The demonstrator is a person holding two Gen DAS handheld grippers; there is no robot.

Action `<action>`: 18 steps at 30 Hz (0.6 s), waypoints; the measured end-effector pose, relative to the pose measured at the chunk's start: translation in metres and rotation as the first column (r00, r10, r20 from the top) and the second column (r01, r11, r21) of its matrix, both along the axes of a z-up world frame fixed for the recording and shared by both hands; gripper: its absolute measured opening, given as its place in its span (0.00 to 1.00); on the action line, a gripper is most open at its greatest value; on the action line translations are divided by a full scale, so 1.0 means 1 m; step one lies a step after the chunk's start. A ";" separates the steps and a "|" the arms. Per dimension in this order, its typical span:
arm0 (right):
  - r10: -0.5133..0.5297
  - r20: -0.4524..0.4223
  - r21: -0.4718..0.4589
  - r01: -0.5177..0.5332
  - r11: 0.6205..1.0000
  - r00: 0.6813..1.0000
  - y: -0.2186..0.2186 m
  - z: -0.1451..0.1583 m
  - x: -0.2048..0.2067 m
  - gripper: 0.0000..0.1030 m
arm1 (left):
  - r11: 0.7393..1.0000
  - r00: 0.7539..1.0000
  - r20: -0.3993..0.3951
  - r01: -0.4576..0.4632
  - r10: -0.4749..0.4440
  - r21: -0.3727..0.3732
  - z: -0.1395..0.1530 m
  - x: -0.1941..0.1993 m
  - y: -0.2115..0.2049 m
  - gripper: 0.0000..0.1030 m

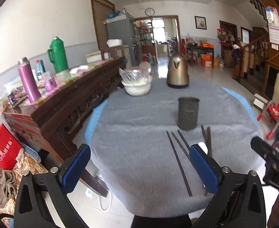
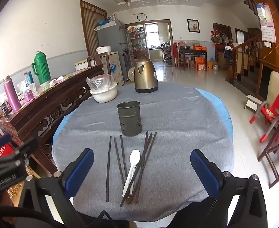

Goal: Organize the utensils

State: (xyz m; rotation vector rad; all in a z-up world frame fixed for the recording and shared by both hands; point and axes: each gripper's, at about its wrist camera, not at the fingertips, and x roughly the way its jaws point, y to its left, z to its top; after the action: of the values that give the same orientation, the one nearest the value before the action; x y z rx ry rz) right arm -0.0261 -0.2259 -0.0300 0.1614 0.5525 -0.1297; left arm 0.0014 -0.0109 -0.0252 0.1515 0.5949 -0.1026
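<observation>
A dark metal utensil holder (image 2: 129, 119) with small holes stands upright and empty near the middle of the grey tablecloth; it also shows in the left wrist view (image 1: 188, 113). Several dark chopsticks (image 2: 108, 168) lie loose on the cloth in front of it, also seen in the left wrist view (image 1: 178, 161). A white plastic spoon (image 2: 131, 170) lies among them. My right gripper (image 2: 141, 168) is open and empty, above the chopsticks and spoon. My left gripper (image 1: 139, 163) is open and empty, left of the chopsticks.
A bronze kettle (image 2: 146, 76) and a white bowl with a plastic-wrapped bowl on it (image 2: 103, 91) stand at the table's far side. A wooden sideboard (image 1: 67, 102) with flasks runs along the left. Red chairs (image 2: 270, 114) stand at the right.
</observation>
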 end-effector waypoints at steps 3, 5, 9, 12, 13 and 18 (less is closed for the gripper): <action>-0.007 -0.008 0.002 0.007 1.000 1.000 0.001 -0.001 0.000 1.00 | 1.000 0.999 -0.034 0.023 -0.023 -0.004 -0.008 0.000 -0.003 1.00; -0.006 -0.006 -0.011 0.006 1.000 1.000 0.002 -0.001 -0.001 1.00 | 1.000 0.999 -0.037 0.030 -0.030 -0.006 -0.010 -0.003 -0.005 1.00; -0.017 -0.009 -0.044 0.016 0.999 1.000 0.003 -0.001 0.001 1.00 | 0.999 0.999 -0.032 0.032 -0.033 -0.021 -0.009 -0.005 -0.005 1.00; -0.016 -0.008 -0.045 0.016 0.999 1.000 0.001 0.000 -0.001 1.00 | 0.999 0.999 -0.033 0.031 -0.031 -0.027 -0.009 -0.005 -0.005 1.00; -0.016 -0.010 -0.045 0.016 0.999 1.000 0.001 0.000 -0.001 1.00 | 0.999 0.999 -0.036 0.031 -0.032 -0.028 -0.009 -0.004 -0.004 1.00; -0.015 -0.022 -0.040 0.014 0.999 1.000 0.000 0.000 0.004 1.00 | 0.999 0.999 -0.041 0.030 -0.031 -0.025 -0.008 -0.002 -0.003 1.00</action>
State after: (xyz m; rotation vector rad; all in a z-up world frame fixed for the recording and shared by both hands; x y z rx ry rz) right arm -0.0221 -0.2260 -0.0296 0.1253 0.5702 -0.1571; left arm -0.0003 -0.0140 -0.0334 0.1350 0.6324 -0.1430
